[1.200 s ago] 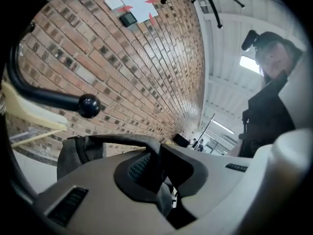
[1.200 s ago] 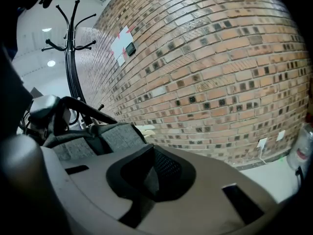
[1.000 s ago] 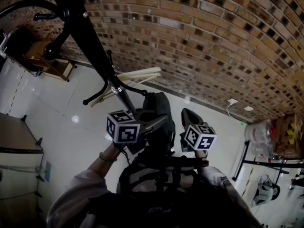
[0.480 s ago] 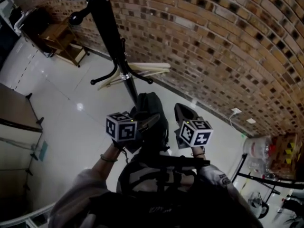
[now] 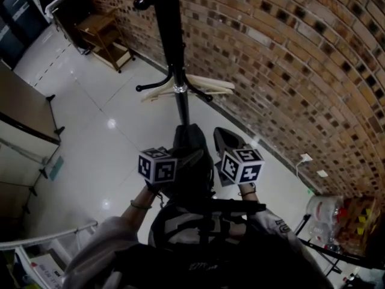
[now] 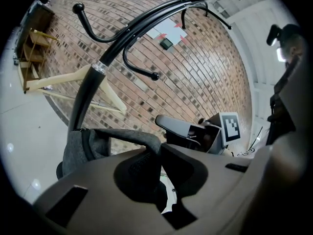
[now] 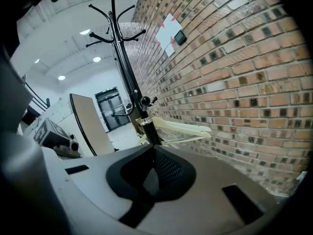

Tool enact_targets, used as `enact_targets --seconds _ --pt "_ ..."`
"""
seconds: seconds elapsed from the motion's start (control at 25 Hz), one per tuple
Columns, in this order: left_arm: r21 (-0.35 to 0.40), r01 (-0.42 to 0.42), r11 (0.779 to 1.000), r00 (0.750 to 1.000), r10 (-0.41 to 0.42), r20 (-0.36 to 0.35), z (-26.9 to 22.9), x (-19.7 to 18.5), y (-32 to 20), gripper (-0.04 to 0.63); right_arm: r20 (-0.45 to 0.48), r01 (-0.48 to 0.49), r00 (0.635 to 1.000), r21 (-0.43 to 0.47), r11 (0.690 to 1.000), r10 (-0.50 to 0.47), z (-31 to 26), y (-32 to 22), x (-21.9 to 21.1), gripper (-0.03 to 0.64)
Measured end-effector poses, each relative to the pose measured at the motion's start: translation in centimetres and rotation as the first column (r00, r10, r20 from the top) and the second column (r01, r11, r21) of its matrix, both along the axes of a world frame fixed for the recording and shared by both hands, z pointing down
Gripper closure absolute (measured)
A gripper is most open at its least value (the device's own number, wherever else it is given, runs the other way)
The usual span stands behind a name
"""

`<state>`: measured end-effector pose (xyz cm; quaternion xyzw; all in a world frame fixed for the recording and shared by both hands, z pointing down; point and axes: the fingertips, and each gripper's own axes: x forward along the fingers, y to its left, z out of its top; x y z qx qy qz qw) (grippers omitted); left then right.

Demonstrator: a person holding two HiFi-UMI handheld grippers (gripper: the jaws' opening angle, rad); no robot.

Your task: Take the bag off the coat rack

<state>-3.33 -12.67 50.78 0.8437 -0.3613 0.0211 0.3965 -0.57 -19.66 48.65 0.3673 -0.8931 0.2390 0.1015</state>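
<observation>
A dark grey bag (image 5: 194, 152) hangs in front of the black coat rack pole (image 5: 173, 47), low down near the floor. My left gripper (image 5: 187, 159) is shut on the bag's grey strap (image 6: 122, 137), which runs between its jaws; the bag's body (image 6: 78, 153) hangs to the left of them. The left gripper (image 6: 155, 149) points up along the coat rack (image 6: 93, 89) and its curved hooks. My right gripper (image 5: 225, 142) is just right of the bag, shut and holding nothing. In its own view the right gripper (image 7: 150, 150) points at the coat rack (image 7: 128, 72).
A brick wall (image 5: 289, 71) runs behind the rack. Pale wooden hangers (image 5: 201, 86) lie against the wall's foot. A wooden shelf unit (image 5: 108, 38) stands at back left and a table (image 5: 24, 110) at left. Bags and clutter (image 5: 346, 218) fill the lower right corner.
The head view has swung, so the rack pole now stands upright at top centre and looks farther off. Both grippers and the bag keep their place in the picture.
</observation>
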Motion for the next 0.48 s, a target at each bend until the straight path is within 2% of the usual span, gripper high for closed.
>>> enact_targets --seconds 0.48 --pt "-0.014 0.071 0.997 0.997 -0.07 0.021 0.7 -1.8 1.6 0.555 -0.019 0.071 0.997 -0.005 0.997 -0.071 0.6 1.1 -2.2 0.609"
